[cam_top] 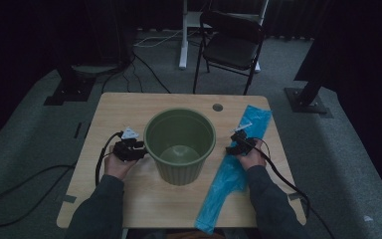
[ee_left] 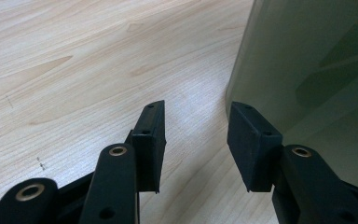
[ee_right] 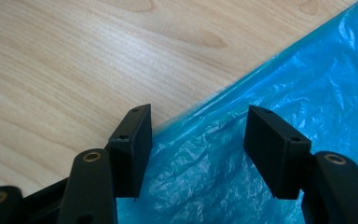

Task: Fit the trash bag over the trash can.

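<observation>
Over blue bag — right gripper, agape

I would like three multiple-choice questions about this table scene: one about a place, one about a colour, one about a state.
1. Where does the blue plastic bag lie?
A. inside the bucket
B. flat on the table, right of the bucket
C. on the chair

2. What colour is the bucket?
A. green
B. red
C. white

3. How do the jaws of the right gripper stand?
A. shut on the bag
B. shut on nothing
C. open over the bag

Answers: 1 B, the high view shows it stretched along the table's right side. 2 A, its wall and rim are green. 3 C, a wide gap shows between them above the plastic.
</observation>
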A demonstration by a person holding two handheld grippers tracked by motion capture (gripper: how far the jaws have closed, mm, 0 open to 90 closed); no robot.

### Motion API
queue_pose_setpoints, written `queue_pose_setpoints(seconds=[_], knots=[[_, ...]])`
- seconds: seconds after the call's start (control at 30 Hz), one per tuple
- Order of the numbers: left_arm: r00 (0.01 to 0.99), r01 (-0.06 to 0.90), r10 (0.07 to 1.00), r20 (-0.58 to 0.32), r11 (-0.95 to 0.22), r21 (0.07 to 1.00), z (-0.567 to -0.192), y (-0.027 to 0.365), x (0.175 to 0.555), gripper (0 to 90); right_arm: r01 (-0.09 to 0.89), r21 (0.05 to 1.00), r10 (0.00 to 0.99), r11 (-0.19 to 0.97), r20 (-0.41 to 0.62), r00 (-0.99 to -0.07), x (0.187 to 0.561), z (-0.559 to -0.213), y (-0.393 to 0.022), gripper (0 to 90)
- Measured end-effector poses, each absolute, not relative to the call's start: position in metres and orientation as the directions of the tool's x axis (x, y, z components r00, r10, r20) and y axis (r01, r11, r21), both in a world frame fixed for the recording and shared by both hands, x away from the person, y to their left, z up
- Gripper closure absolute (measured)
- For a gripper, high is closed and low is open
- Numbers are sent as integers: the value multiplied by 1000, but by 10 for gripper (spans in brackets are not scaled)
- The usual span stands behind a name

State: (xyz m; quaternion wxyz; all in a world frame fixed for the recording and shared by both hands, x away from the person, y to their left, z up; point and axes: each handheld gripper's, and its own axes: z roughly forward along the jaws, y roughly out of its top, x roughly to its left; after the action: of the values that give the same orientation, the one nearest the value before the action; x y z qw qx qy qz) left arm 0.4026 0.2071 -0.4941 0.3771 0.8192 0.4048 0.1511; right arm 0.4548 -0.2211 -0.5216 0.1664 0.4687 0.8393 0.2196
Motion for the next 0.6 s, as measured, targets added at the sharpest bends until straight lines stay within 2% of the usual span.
queue_pose_setpoints(seconds=[0.23, 0.6], knots=[[627, 550, 777, -59, -387, 740, -494, 207, 403, 567, 711, 501, 848, 493, -94, -521, 449, -520, -228, 433], [626, 551, 777, -58, -389, 738, -495, 206, 403, 567, 725, 483, 845, 491, -61, -532, 432, -519, -258, 469]])
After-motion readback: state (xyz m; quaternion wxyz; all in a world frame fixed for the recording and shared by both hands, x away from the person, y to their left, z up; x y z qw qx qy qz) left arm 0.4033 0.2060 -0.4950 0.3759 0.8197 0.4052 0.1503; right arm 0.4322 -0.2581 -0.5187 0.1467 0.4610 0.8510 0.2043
